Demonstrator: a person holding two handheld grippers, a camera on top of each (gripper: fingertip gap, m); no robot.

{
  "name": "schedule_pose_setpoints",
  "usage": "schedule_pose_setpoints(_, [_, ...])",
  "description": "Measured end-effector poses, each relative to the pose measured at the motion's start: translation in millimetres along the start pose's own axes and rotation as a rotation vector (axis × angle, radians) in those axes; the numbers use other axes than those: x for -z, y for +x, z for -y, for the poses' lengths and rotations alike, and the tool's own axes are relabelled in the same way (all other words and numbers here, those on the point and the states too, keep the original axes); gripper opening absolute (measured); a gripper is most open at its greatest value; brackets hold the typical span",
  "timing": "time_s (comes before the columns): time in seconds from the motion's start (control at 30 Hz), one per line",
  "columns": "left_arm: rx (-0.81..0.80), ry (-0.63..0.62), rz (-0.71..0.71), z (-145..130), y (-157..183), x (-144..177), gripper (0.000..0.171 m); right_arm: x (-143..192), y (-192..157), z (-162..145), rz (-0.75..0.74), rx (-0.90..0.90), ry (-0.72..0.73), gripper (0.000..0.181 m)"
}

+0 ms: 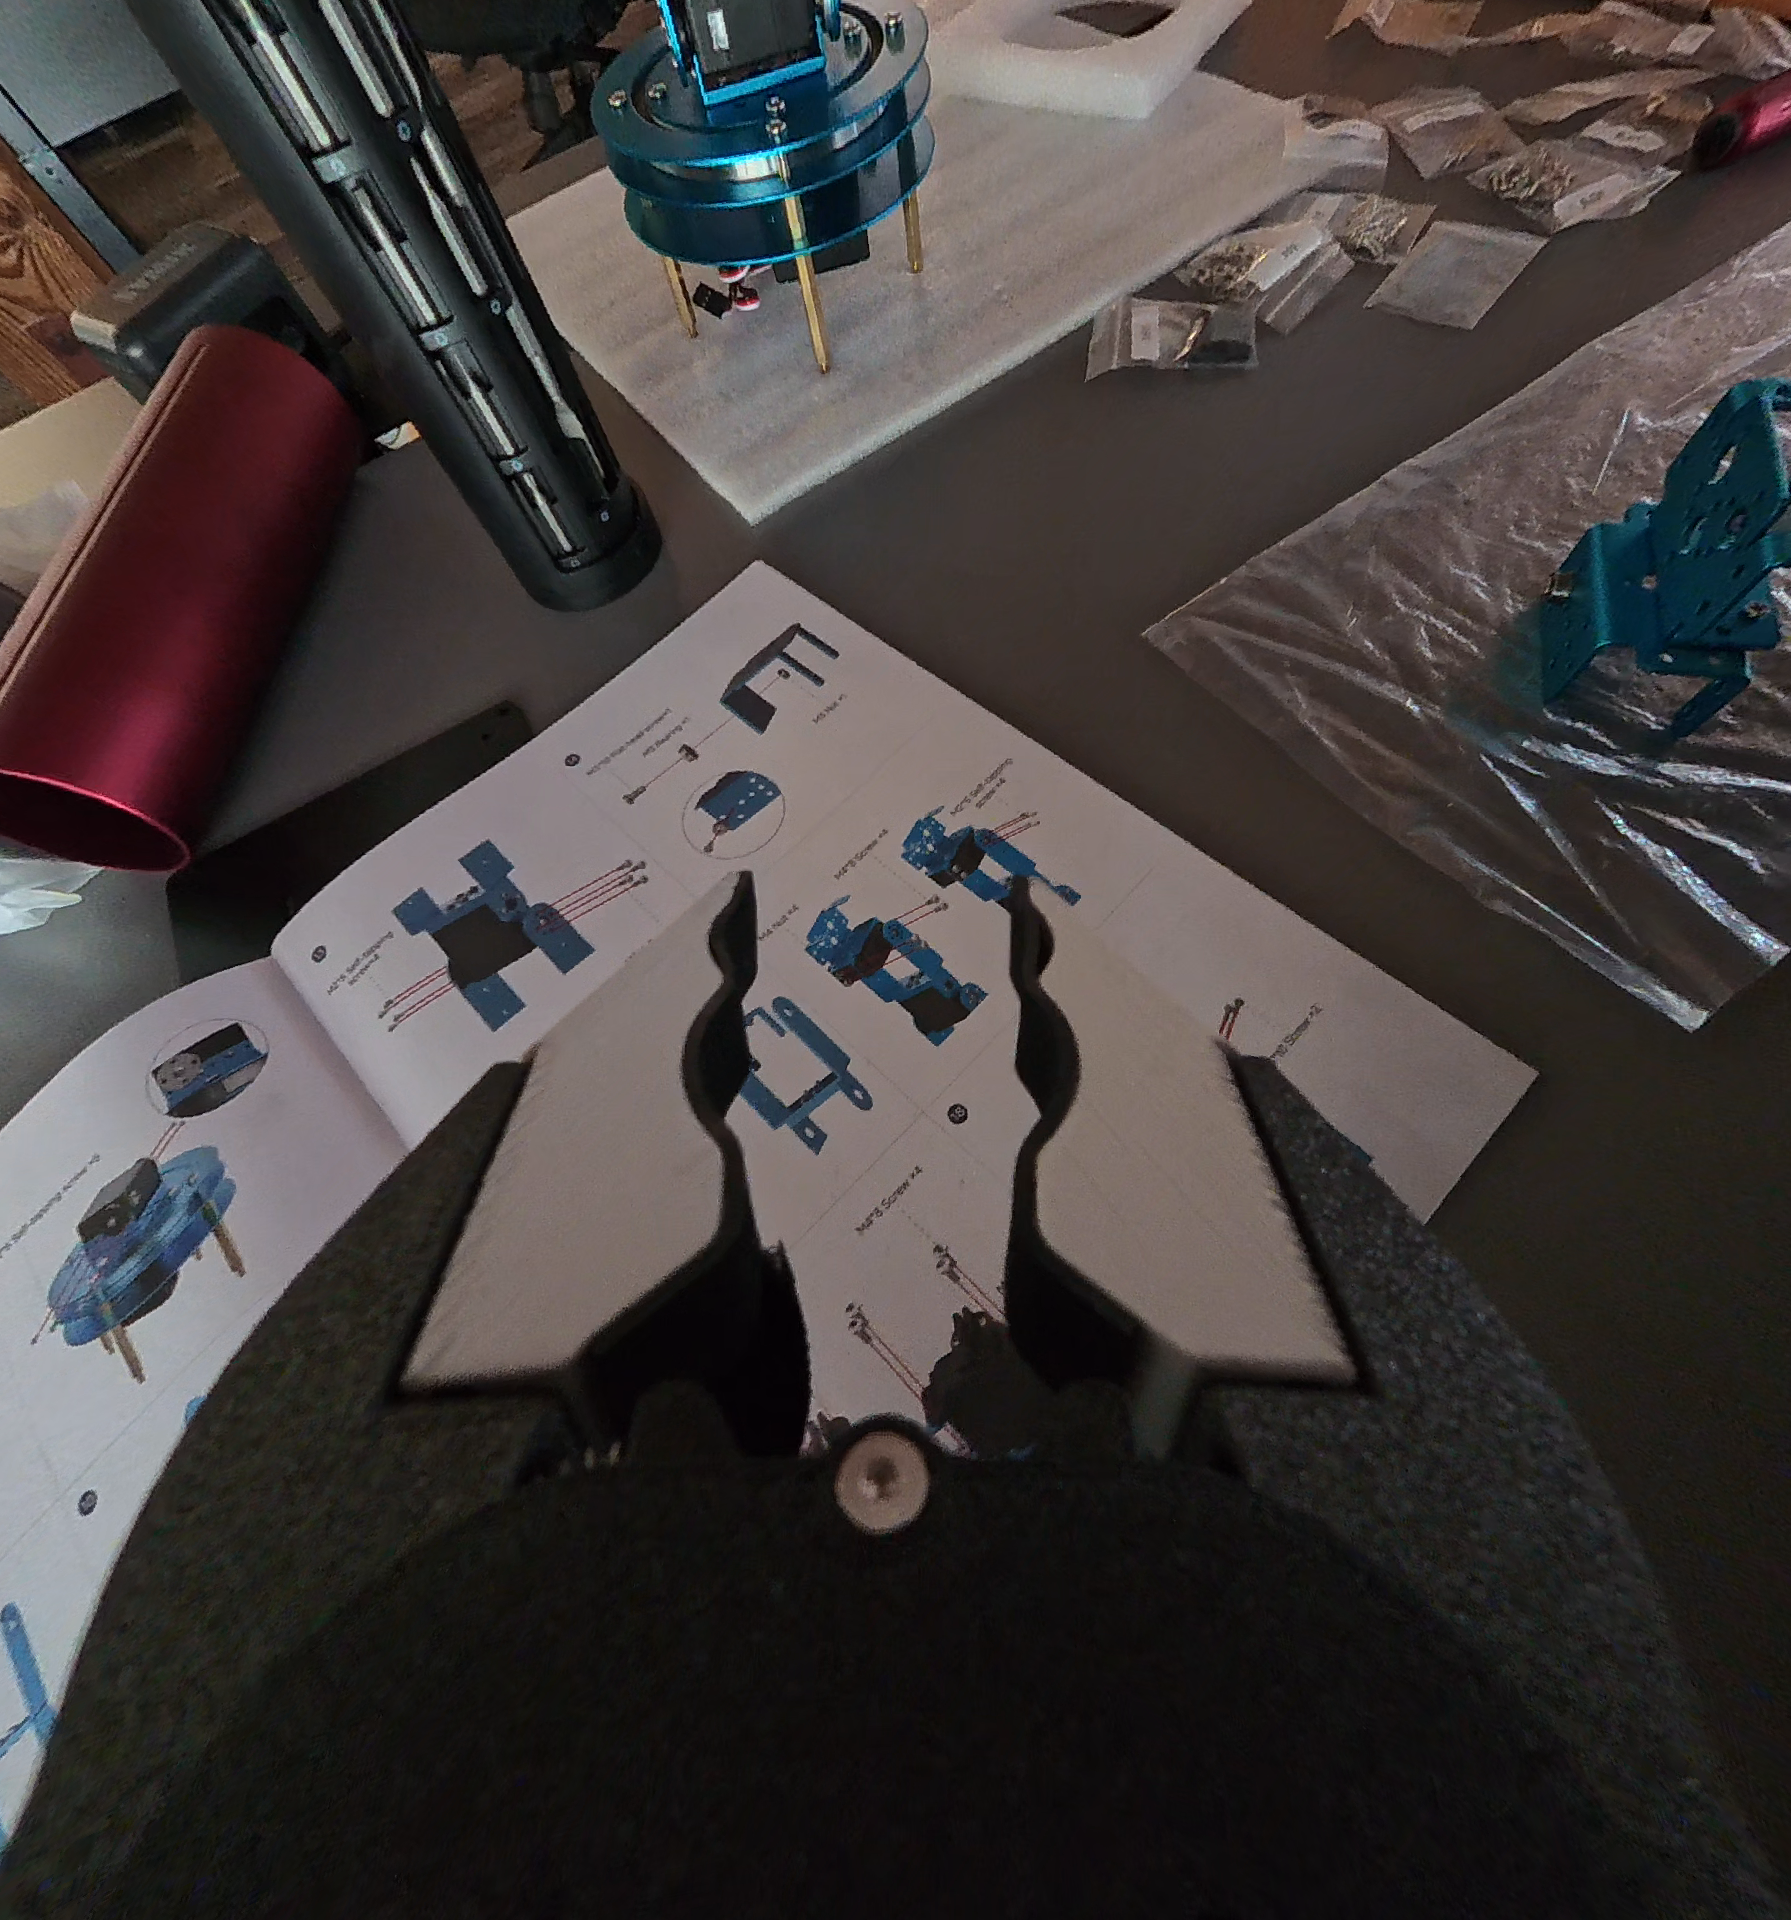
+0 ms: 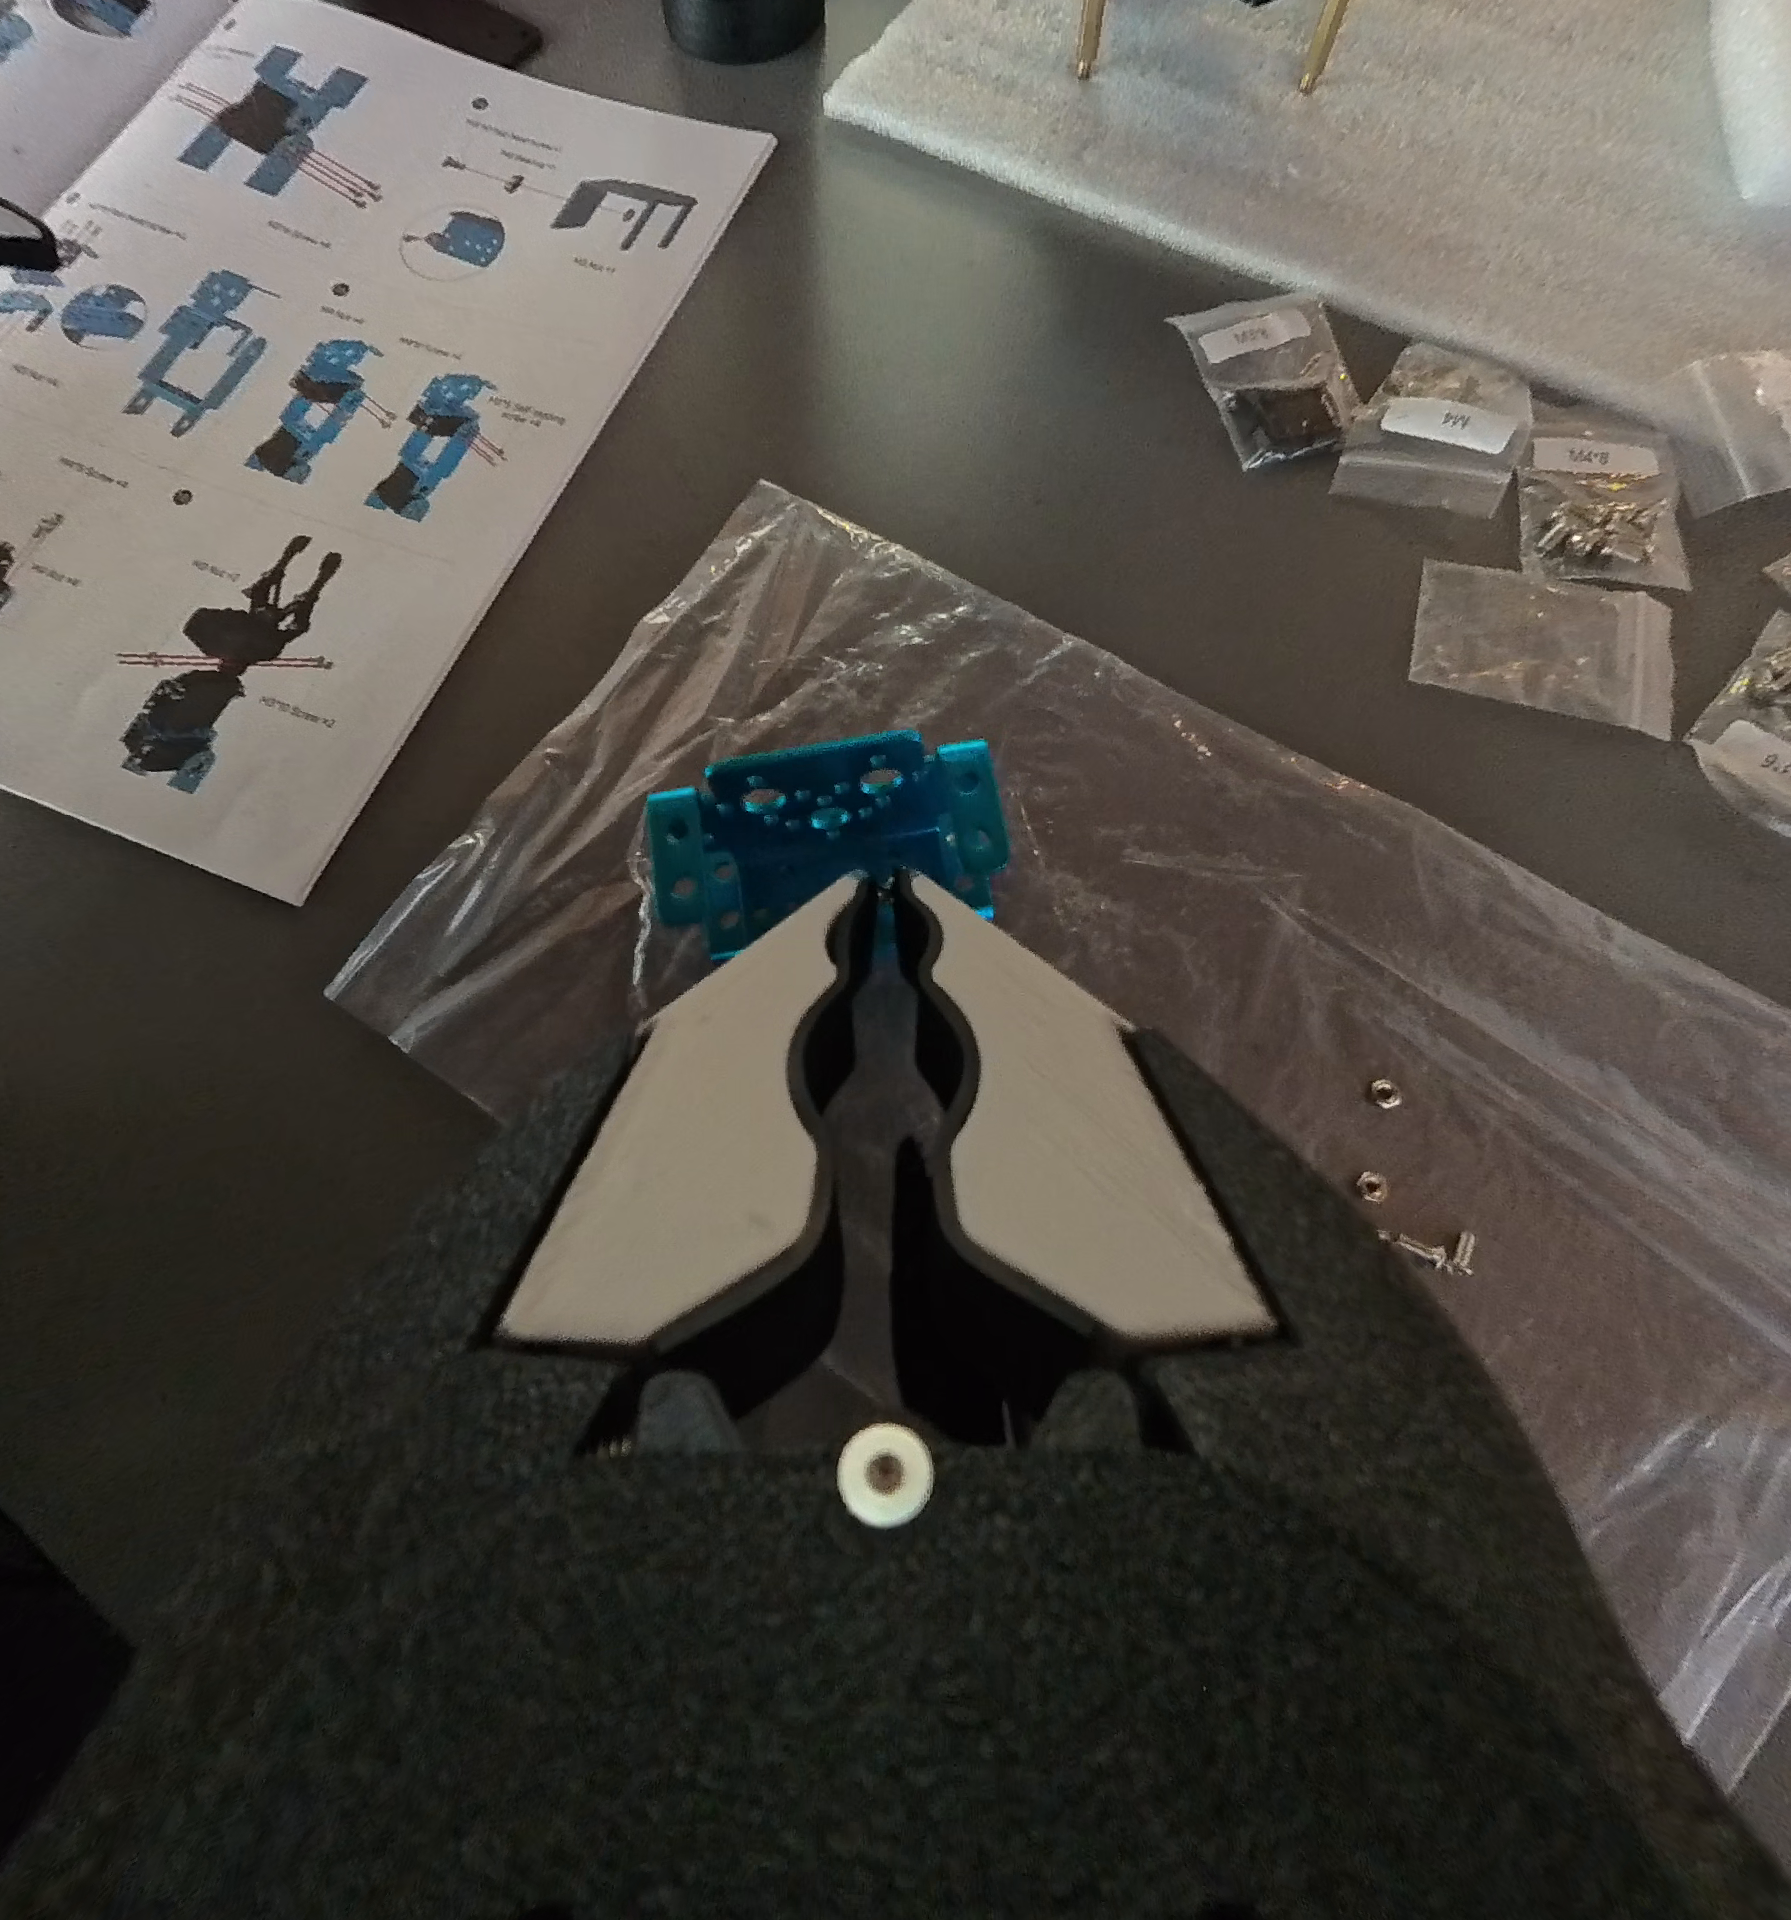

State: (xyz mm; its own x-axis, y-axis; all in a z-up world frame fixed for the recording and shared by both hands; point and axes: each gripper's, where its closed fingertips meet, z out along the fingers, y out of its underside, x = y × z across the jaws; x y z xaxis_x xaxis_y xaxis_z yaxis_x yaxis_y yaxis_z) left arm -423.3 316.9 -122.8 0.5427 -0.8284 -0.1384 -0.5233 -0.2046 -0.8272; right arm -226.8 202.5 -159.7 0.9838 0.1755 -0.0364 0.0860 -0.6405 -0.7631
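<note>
Over crinkled clear plastic (image 2: 1286,935), right gripper (image 2: 878,881) pinches perforated blue metal bracket (image 2: 818,805).

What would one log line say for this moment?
left gripper: open, over manual | right gripper: shut on blue bracket, over plastic bag

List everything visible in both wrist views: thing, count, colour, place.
blue bracket assembly: one, blue metal, on the plastic sheet, pinched at the right gripper's tips
plastic sheet: one, clear, crinkled, on the dark table
instruction booklet: one, white with blue diagrams, open under the left gripper
round base assembly: one, blue discs on brass legs, on the foam pad
foam pad: one, white, far side
red tube: one, dark red, lying left
black column: one, black, beside the tube
hardware bags: several, clear, right side
loose screws and nuts: a few, silver, on the sheet
left gripper: open, over the booklet
right gripper: shut on the bracket
</note>
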Motion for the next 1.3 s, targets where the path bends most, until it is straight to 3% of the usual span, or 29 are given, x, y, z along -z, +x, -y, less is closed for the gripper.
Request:
schedule_pose_setpoints(0.13, [-0.009, 0.005, -0.015, 2.8, 5.3, -1.1, 0.049, 3.8, -1.3, -0.5, 0.097, -0.108, 0.037, 0.001])
schedule_pose_setpoints(0.47, [-0.014, 0.021, -0.020, 8.5, 12.4, 1.4, 0.048, 5.6, -0.5, 7.0, 0.466, -0.653, 0.144, 0.000])
schedule_pose_setpoints(0.6, [-0.010, 0.024, -0.020, 8.6, 12.7, 2.6, 0.049, 4.3, -1.6, 9.4, 0.552, -0.784, 0.164, 0.000])
schedule_pose_setpoints(1.3, [0.003, 0.020, -0.028, 4.8, 11.7, 0.4, 0.049, -5.6, -1.9, 6.5, 0.479, -0.811, 0.141, 0.000])
